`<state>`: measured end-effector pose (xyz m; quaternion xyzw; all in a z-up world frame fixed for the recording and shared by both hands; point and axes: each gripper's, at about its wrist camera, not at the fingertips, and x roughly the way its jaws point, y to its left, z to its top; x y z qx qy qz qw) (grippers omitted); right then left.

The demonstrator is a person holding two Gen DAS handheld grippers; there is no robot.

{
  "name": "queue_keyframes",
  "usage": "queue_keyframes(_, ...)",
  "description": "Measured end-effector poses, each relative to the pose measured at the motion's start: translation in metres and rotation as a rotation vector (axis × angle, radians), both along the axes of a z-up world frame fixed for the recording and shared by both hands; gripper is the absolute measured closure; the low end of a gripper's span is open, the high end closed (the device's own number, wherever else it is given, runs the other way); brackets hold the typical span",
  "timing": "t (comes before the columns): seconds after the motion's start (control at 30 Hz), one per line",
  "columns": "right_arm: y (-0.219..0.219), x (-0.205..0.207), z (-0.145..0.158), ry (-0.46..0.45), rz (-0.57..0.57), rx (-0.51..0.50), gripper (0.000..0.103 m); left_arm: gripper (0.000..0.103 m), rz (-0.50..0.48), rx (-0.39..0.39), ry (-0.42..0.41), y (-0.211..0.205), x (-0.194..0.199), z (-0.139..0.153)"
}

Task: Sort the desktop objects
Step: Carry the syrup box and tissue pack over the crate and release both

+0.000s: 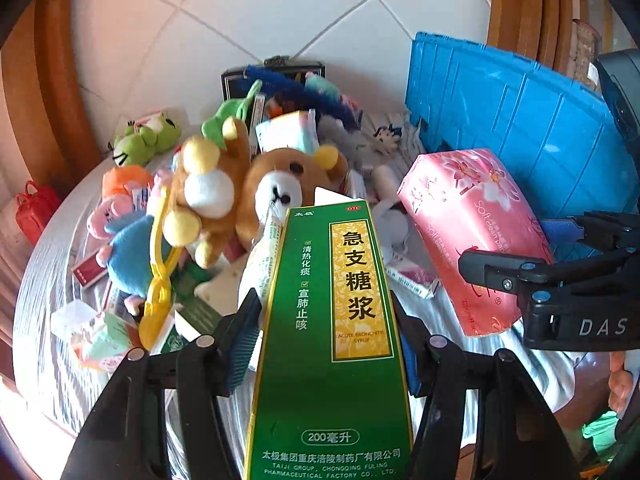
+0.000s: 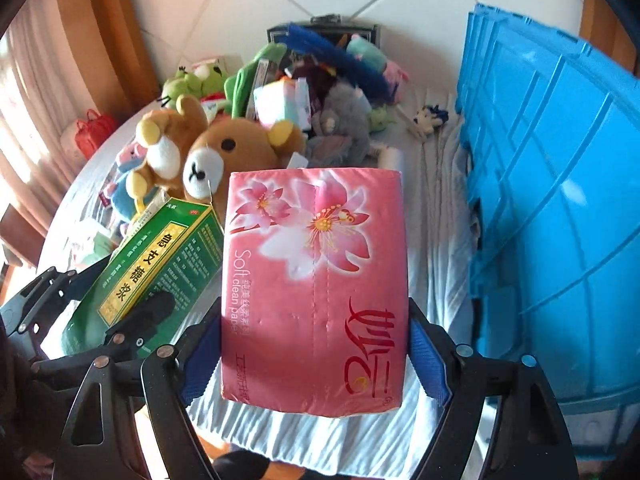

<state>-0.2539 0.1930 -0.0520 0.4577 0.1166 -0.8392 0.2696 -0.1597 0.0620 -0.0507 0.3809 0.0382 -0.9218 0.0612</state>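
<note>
My left gripper (image 1: 326,316) is shut on a tall green syrup box (image 1: 332,344) and holds it above the table. The box also shows in the right wrist view (image 2: 160,264) at the left. My right gripper (image 2: 316,344) is shut on a pink tissue pack (image 2: 316,288), held above the cloth. The pack and the right gripper (image 1: 520,276) show in the left wrist view, with the pack (image 1: 468,224) to the right of the syrup box. The two held things are side by side, apart.
A blue crate (image 2: 560,200) stands at the right, also in the left wrist view (image 1: 520,120). A pile of plush toys, with two brown bears (image 1: 272,188), small boxes and packets, lies on the striped cloth (image 2: 444,200). A red bag (image 1: 34,208) sits at the far left.
</note>
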Motion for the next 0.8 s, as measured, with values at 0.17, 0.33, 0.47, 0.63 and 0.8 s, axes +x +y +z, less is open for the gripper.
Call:
queue_keyframes(0.17, 0.012, -0.010, 0.043, 0.111, -0.009, -0.069, 0.021, 0.046, -0.006, -0.005, 0.101, 0.002, -0.013, 0.034)
queue_keyframes(0.33, 0.025, -0.015, 0.092, 0.210, -0.028, -0.130, 0.021, 0.046, -0.021, -0.030, 0.204, 0.018, -0.025, 0.071)
queue_keyframes(0.47, 0.045, -0.023, 0.127, 0.290, -0.066, -0.162, 0.020, 0.046, -0.036, -0.046, 0.263, 0.032, -0.040, 0.098)
queue_keyframes(0.63, 0.090, -0.037, 0.170, 0.380, -0.142, -0.176, 0.020, 0.046, -0.081, -0.054, 0.335, 0.063, -0.061, 0.140)
queue_keyframes(0.8, 0.144, -0.066, 0.198, 0.402, -0.217, -0.146, 0.020, 0.046, -0.162, -0.028, 0.373, 0.109, -0.093, 0.181)
